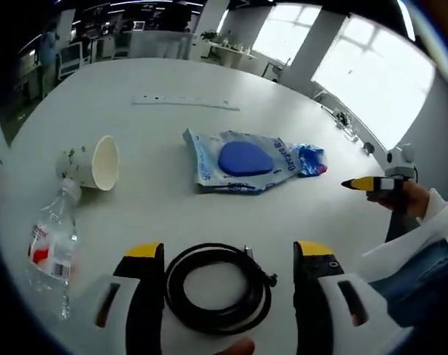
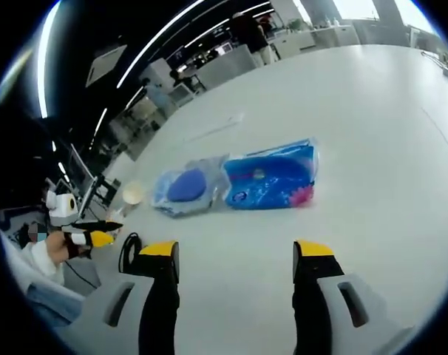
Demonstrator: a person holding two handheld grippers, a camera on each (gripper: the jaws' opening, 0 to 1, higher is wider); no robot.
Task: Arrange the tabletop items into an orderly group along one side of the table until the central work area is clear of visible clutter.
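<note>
Left gripper [image 1: 228, 255] released, jaws straddling coiled cable [image 1: 218, 288]. Right gripper [image 2: 235, 255] released, empty; blue packet [image 2: 272, 177] well ahead, long axis crosswise.

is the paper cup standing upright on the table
No, in the left gripper view the paper cup lies on its side on the table, beside the plastic bottle.

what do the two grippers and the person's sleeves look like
Both grippers, left gripper and right gripper, look alike: two broad black fingers capped with yellow tips, rising from pale grey housings with dark slots. The person wears a white sleeve over blue clothing.
</note>
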